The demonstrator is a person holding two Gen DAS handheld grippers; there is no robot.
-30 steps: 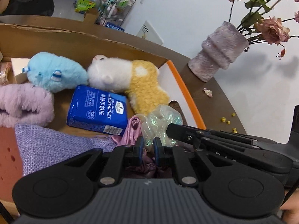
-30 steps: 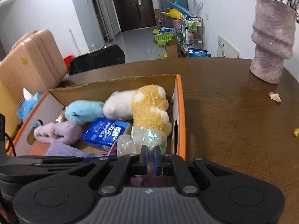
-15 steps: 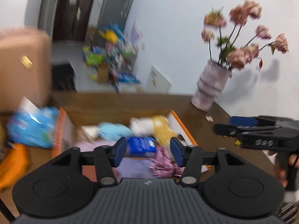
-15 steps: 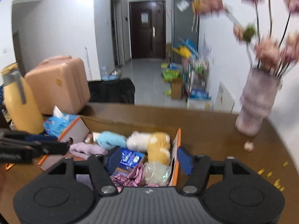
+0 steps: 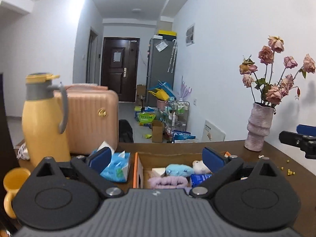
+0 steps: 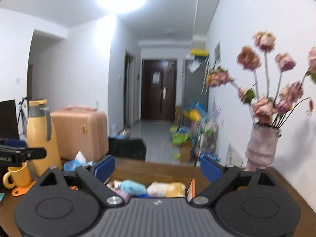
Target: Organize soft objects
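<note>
A cardboard box with an orange rim (image 5: pixel 135 167) sits on the brown table and holds soft things: a light blue plush (image 5: pixel 178 169), a white and yellow plush (image 6: pixel 165 189), a lilac fuzzy item (image 5: pixel 167 181) and a blue tissue pack (image 5: pixel 200 177). The box also shows in the right wrist view (image 6: pixel 192 187). My left gripper (image 5: pixel 158 159) is open and empty, raised behind the box. My right gripper (image 6: pixel 158 167) is open and empty, also raised above the box's near side.
A yellow thermos jug (image 5: pixel 42 118) and a yellow mug (image 5: pixel 11 185) stand on the left. A blue tissue packet (image 5: pixel 116 166) lies beside the box. A vase of dried roses (image 5: pixel 258 126) stands at the right. A pink suitcase (image 5: pixel 92 118) is behind the table.
Both grippers were shut down inside the box over a pink cloth and a clear scrunchie. They have opened, let go and pulled up and back from the box.
</note>
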